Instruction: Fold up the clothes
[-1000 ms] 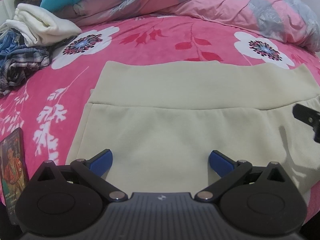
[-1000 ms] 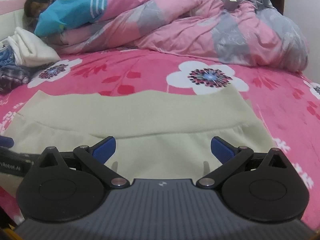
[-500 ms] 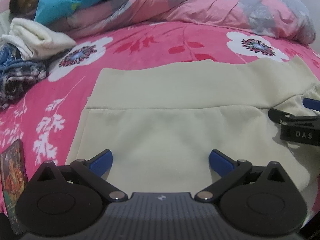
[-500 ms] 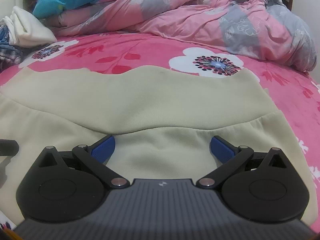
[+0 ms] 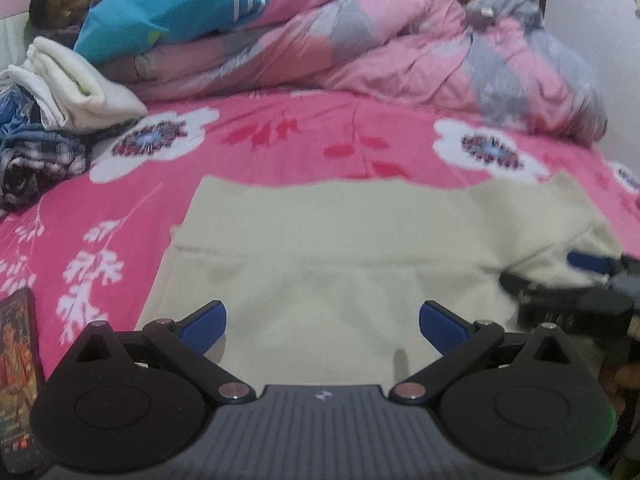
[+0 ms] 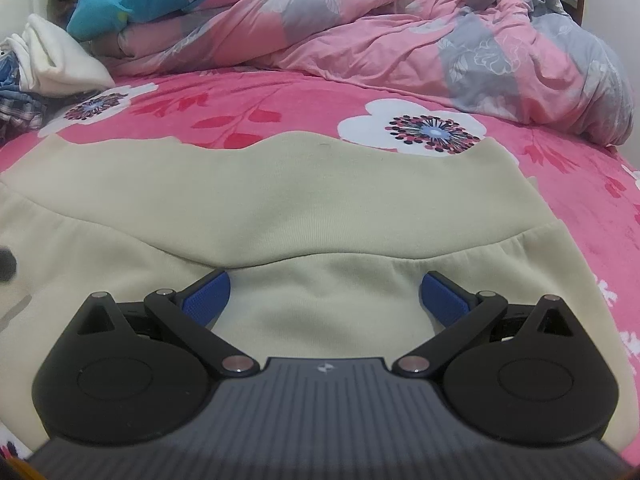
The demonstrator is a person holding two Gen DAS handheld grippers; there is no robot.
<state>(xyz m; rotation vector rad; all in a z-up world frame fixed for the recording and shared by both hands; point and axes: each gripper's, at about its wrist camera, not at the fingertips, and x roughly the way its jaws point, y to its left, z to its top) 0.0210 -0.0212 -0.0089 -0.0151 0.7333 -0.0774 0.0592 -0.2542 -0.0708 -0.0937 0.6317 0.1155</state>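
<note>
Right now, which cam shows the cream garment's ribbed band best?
Right wrist view: the ribbed band is sharp and close, its seam running nearly edge to edge just beyond the open right gripper. In the left wrist view the band sits farther off and blurred, its right end by the other gripper.

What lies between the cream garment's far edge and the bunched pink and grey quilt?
Only bare pink floral bedsheet, in both wrist views. Nothing rests on that stretch between the cream ribbed-hem garment and the pink and grey quilt.
</note>
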